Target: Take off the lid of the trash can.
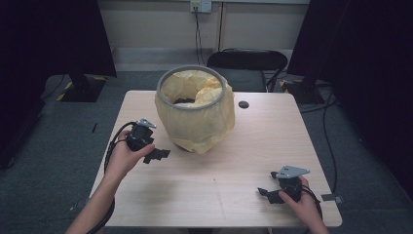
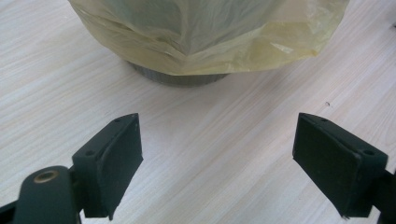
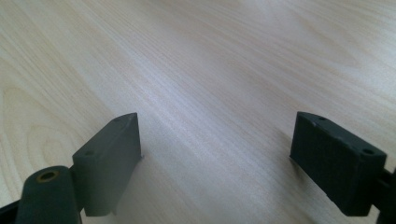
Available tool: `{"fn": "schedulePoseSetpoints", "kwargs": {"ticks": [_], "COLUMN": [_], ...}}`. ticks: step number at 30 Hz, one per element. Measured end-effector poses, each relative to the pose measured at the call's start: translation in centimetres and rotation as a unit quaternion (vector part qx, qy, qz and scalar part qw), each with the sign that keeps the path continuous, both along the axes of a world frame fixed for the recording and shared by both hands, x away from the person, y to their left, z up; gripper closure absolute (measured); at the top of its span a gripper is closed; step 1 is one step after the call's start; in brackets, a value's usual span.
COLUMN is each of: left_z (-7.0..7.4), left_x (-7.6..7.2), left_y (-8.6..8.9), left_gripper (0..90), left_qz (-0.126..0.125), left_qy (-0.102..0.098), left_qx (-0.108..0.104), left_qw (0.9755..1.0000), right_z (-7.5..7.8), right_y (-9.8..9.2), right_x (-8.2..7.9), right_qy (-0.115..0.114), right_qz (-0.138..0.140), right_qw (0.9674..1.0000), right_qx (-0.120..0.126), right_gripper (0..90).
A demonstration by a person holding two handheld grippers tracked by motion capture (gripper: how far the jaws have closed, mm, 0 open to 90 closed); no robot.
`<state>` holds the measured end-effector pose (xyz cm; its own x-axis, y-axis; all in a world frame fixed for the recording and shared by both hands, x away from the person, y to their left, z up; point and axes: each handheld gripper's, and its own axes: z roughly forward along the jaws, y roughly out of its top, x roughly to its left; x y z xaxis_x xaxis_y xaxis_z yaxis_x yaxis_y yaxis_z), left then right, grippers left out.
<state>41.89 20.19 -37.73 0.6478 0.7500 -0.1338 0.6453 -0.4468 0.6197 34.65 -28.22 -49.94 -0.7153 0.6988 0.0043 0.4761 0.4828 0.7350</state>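
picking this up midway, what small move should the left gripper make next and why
Probably ease the left gripper forward toward the yellow bag draped over the bin: its jaws are wide open, empty, and aimed at the bag's loose lower edge, still apart from it.

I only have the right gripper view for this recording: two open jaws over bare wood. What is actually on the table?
Observer: A waste bin lined with a yellow bag stands toward the far side of the table.
Operator: Where is the other gripper?
Observer: The left gripper is beside the bin's near-left base, its jaws apart with nothing between them.
Operator: Is it touching the bag?
Observer: No; in the left gripper view bare wood lies between the jaws and the bag's hanging edge.
Operator: And my own gripper?
Observer: The right gripper is low at the near-right of the table, apart from the bin.
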Motion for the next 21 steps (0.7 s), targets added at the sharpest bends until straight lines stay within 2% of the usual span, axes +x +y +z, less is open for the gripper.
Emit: {"fn": "schedulePoseSetpoints", "kwargs": {"ticks": [4, 9, 14, 19, 21], "left_z": [0.3, 0.4, 0.6, 1.4, 1.7], "left_x": [0.2, 0.3, 0.4, 0.5, 0.6], "left_y": [0.0, 0.0, 0.0, 0.1, 0.2], "left_gripper": [15.2, 15.2, 15.2, 15.2, 15.2], "left_qz": [0.007, -0.001, 0.005, -0.003, 0.003], "left_qy": [-0.003, 0.0, 0.003, 0.005, 0.001], "left_qx": [-0.002, 0.001, 0.001, 0.0, 0.003], "left_qw": [1.0, 1.0, 1.0, 1.0, 1.0], "right_z": [0.0, 0.0, 0.0, 0.0, 0.0], "right_y": [0.0, 0.0, 0.0, 0.0, 0.0], "right_x": [0.0, 0.0, 0.0, 0.0, 0.0], "right_qy": [0.0, 0.0, 0.0, 0.0, 0.0], "right_qz": [0.0, 0.0, 0.0, 0.0, 0.0], "right_qw": [1.0, 1.0, 1.0, 1.0, 1.0], "right_qx": [0.0, 0.0, 0.0, 0.0, 0.0], "right_gripper": [15.3, 15.3, 15.3, 15.3, 15.3]}}
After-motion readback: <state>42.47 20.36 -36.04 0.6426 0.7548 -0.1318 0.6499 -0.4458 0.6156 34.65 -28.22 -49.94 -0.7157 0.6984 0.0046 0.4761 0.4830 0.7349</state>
